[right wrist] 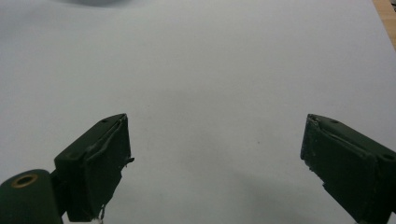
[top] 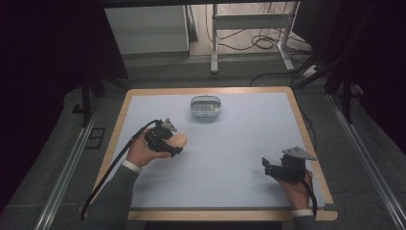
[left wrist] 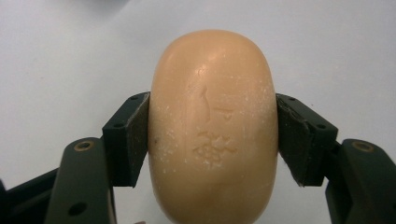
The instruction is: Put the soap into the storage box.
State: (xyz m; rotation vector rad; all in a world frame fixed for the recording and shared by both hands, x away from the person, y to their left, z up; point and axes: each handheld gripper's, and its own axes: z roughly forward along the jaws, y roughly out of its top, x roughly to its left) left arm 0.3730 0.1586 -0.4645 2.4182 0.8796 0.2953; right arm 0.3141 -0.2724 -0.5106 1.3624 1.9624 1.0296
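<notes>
Left gripper [left wrist: 212,135] has the soap bar [left wrist: 213,126] clamped tight, toward the tabletop's [top: 230,158] left edge. Right gripper [right wrist: 215,158] sits near the front right corner, jaws wide, nothing between them.

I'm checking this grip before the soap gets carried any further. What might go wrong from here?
1. The left claw pinches the soap only at its rounded sides, so the bar may slip out or swivel.
2. The soap looks lifted off the table; if dropped it might slide or chip.
3. The soap dish sits well beyond the bar and looks small, so a tilted bar could catch its rim.
</notes>
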